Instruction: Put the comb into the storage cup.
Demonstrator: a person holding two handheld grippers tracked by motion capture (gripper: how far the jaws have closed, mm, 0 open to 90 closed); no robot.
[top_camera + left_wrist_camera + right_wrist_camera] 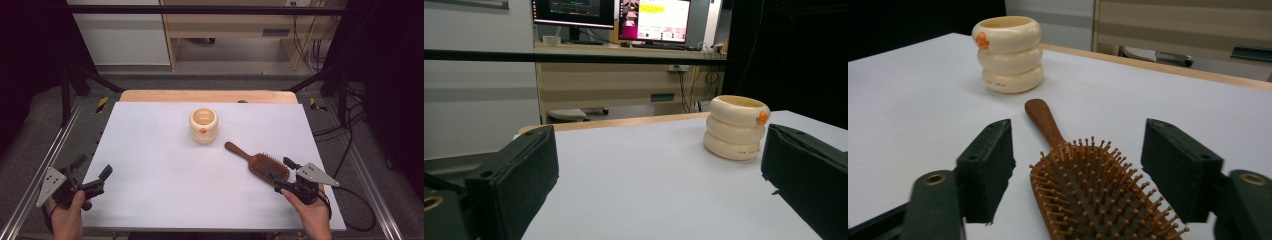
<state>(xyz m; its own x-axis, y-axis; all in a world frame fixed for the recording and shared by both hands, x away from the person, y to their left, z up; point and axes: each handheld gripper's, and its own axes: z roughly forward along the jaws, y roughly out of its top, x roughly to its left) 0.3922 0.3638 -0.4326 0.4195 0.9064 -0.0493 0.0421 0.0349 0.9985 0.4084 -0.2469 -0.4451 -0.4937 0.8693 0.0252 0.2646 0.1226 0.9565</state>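
A wooden hairbrush point(260, 165) lies bristles up on the white table top point(160, 190), right of the middle, its handle pointing toward a cream ringed cup point(203, 125) with an orange mark. My right gripper point(280, 170) is open with one jaw on each side of the brush head point(1088, 190); in the right gripper view point(1078, 142) a gap shows on both sides, and the cup point(1008, 52) stands beyond the handle. At the table's near left corner my left gripper point(93, 166) is open with nothing between its jaws. The left gripper view point(659, 135) faces the cup point(736, 127).
A strip of wood point(207, 96) runs along the far table edge. Metal frame rails point(45, 165) flank both sides, and cables point(345, 125) hang at the right. A desk with monitors point(614, 15) stands beyond the table.
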